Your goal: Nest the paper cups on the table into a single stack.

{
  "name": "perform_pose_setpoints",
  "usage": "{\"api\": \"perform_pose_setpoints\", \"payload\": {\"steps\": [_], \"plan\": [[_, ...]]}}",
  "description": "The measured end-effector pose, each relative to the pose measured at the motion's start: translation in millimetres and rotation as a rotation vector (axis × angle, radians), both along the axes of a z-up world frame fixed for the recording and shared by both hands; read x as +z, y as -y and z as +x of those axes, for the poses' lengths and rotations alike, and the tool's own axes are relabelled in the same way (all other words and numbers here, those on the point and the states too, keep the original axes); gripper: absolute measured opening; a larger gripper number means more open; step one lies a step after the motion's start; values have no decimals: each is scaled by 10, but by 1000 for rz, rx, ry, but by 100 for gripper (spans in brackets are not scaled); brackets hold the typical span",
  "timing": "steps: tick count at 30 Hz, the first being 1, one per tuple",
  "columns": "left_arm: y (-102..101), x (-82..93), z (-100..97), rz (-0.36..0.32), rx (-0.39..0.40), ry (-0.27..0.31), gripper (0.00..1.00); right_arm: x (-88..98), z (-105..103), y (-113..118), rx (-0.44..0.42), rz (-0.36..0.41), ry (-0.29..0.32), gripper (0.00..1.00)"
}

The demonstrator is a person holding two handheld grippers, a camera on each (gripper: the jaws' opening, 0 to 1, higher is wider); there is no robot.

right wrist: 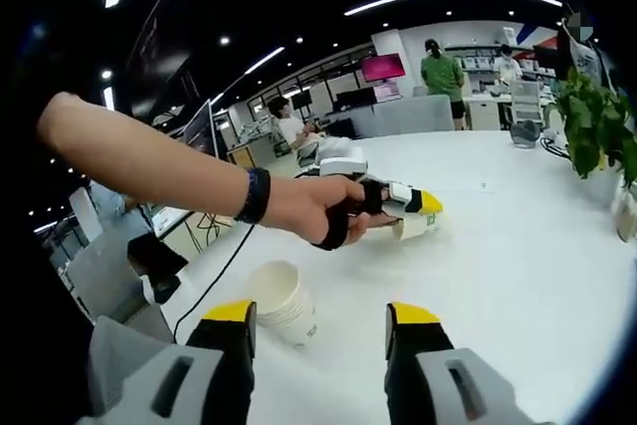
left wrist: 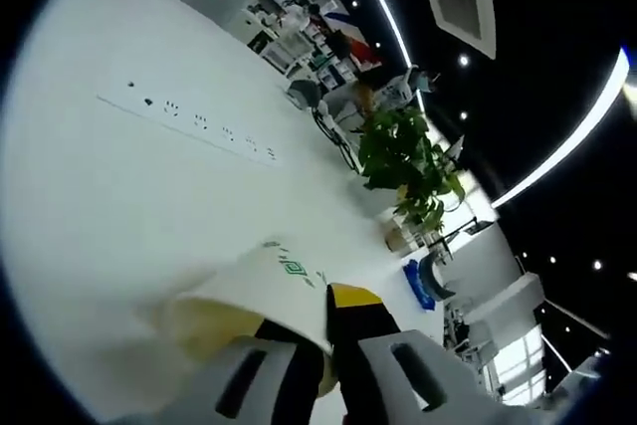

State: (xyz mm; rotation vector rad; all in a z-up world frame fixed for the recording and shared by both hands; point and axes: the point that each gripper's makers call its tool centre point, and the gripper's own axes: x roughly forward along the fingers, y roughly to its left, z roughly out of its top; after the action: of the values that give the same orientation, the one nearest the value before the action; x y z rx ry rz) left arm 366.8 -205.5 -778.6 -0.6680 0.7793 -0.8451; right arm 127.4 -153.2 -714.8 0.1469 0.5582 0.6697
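A: Which step is in hand?

B: Carrying one cup to the others, as I judge it. In the left gripper view the left tongs (left wrist: 323,345) are clamped on the rim of a paper cup (left wrist: 261,286), one jaw inside the mouth and one outside, with the cup lying tilted over the white tabletop (left wrist: 119,196). In the right gripper view that same cup (right wrist: 413,226) shows at the far end of the left tongs (right wrist: 416,214), low over the tabletop (right wrist: 518,246) and well apart from the stack.

A: And the stack?

B: A stack of cups (right wrist: 284,304) stands upright, mouth up, just ahead of the right tongs (right wrist: 318,335), toward their left jaw. Those jaws stand wide apart and hold nothing.

A: So the next move?

B: Probably the held cup has to be turned base-down, lined up above the open mouth of the stack and lowered in before the jaws let go (the rim grip leaves the base free for that). The right tongs could steady the stack, since light paper cups may tip.

A: How is the arm set?

B: The person's hand (right wrist: 323,208) wraps the left handle, and the bare forearm, with a dark wristband (right wrist: 255,196), reaches out across the tabletop from the left of that view, roughly level.
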Motion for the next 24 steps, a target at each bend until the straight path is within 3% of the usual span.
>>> {"api": "perform_pose_setpoints", "payload": {"steps": [7,8,13,19,24], "plan": [[-249,-81,-26,88,-99,67,0,6,-9,-42,26,-11,1,53],[-283,-43,-124,107,-118,79,0,8,-17,-47,33,-13,1,53],[-442,-7,-137,146,-153,112,0,30,1,-34,50,-22,8,54],[-617,183,-359,212,-215,171,0,26,-36,-79,78,-33,12,56],[-785,178,-476,288,-289,214,0,18,-77,-95,99,-38,14,58]]}}
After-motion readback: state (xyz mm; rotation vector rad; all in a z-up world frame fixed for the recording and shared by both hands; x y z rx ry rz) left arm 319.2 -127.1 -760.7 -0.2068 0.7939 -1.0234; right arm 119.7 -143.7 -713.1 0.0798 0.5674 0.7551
